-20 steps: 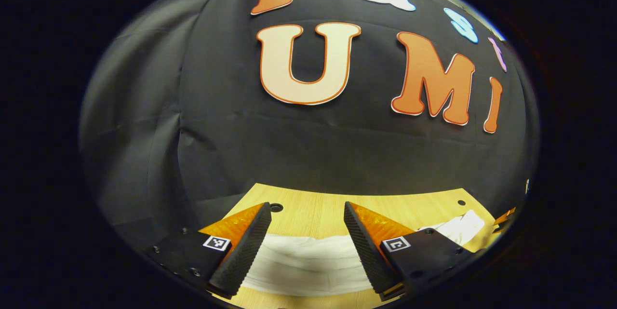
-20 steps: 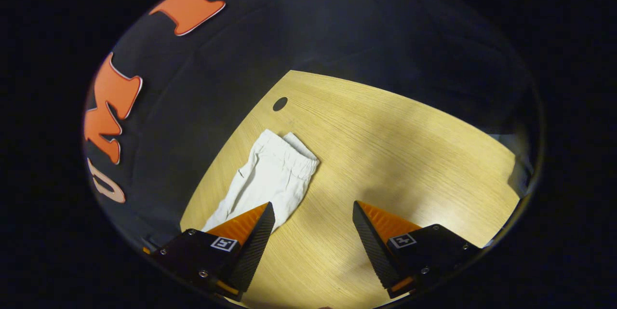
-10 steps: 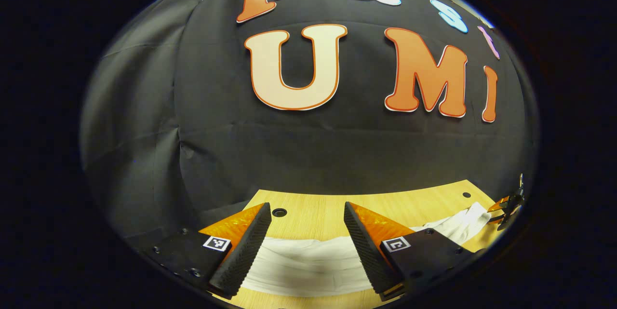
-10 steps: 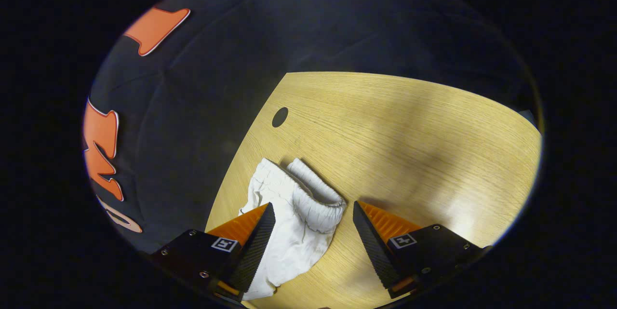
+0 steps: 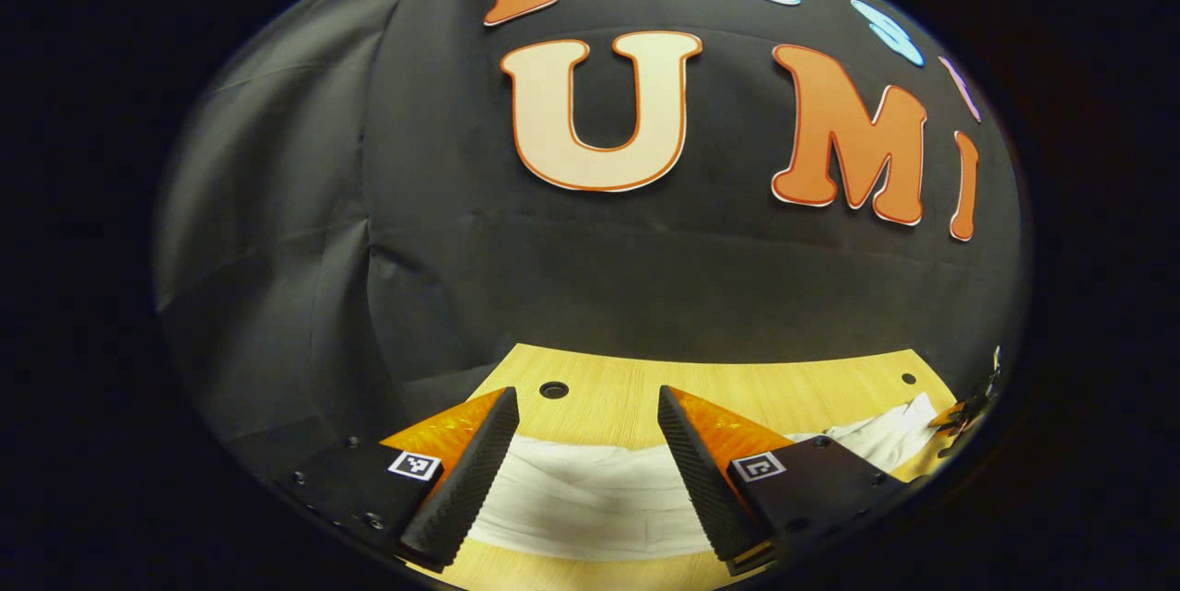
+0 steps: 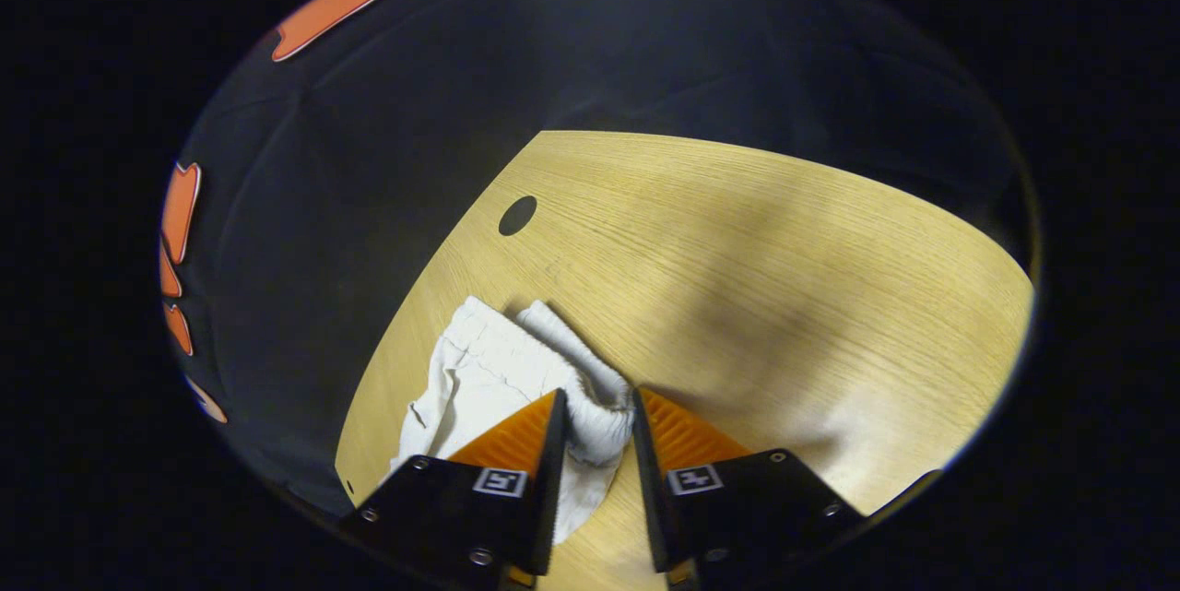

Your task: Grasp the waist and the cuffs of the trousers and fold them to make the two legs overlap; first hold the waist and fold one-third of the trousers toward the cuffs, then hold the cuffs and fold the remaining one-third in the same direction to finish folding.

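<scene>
White trousers [image 6: 479, 379] lie on the wooden table [image 6: 784, 296] near its left edge. Their elastic waistband [image 6: 595, 430] is bunched up between the fingers of my right gripper [image 6: 597, 402], which is shut on it. In the left gripper view, the trousers [image 5: 590, 499] stretch across the table beneath my left gripper [image 5: 586, 407]. Its fingers stand wide open over the cloth, with nothing held between them. The right gripper [image 5: 959, 411] shows far off at the trousers' other end.
The black cloth wall hangs close behind the table's far edge [image 5: 719, 356]. Round holes [image 5: 553, 390] [image 6: 517, 215] sit near the table's corners. Bare wood [image 6: 830, 342] spreads to the right of the trousers in the right gripper view.
My right gripper came down to the waistband and its fingers shut on it, bunching the cloth. My left gripper stayed open over the trousers, shifting only slightly.
</scene>
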`<state>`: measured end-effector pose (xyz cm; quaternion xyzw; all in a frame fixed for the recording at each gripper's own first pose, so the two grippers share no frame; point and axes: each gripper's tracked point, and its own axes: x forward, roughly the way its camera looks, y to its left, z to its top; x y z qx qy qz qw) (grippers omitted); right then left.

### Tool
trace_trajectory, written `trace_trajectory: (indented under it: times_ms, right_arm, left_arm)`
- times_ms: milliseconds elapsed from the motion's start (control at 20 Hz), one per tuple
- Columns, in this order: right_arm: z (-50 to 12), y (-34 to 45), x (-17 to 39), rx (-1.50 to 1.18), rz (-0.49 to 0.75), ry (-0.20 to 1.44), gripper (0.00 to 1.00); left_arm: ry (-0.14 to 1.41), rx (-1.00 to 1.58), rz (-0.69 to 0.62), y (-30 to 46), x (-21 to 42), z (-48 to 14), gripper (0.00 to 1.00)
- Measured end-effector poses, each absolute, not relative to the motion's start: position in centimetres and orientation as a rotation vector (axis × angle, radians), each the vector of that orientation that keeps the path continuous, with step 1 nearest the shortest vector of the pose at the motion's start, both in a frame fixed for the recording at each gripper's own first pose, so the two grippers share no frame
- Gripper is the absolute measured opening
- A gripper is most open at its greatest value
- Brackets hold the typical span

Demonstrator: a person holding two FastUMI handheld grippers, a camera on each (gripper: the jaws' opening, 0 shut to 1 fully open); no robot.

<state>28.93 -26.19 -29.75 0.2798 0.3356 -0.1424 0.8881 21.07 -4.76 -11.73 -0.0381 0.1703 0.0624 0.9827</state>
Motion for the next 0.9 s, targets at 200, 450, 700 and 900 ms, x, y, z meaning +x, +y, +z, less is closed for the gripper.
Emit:
trace_trajectory:
  times_ms: [200, 450, 700, 900]
  right_arm:
    - [-28.4, -26.3, 28.7, 0.591, -0.313, 0.706, 0.05]
    - [-22.1, -25.2, 28.6, 0.499, -0.216, 0.570, 0.02]
    - [-20.0, -24.5, 26.8, 0.435, -0.095, 0.481, 0.01]
    - [-19.4, -22.1, 27.6, 0.313, -0.008, 0.460, 0.00]
  left_arm:
    - [0.336, -0.107, 0.185, -3.0, 19.4, -11.4, 0.99]
    - [0.319, -0.126, 0.228, 0.7, 18.2, -11.1, 0.99]
    - [0.319, -0.156, 0.215, 4.0, 17.9, -11.8, 0.99]
    - [0.316, -0.190, 0.207, 7.4, 17.5, -12.6, 0.99]
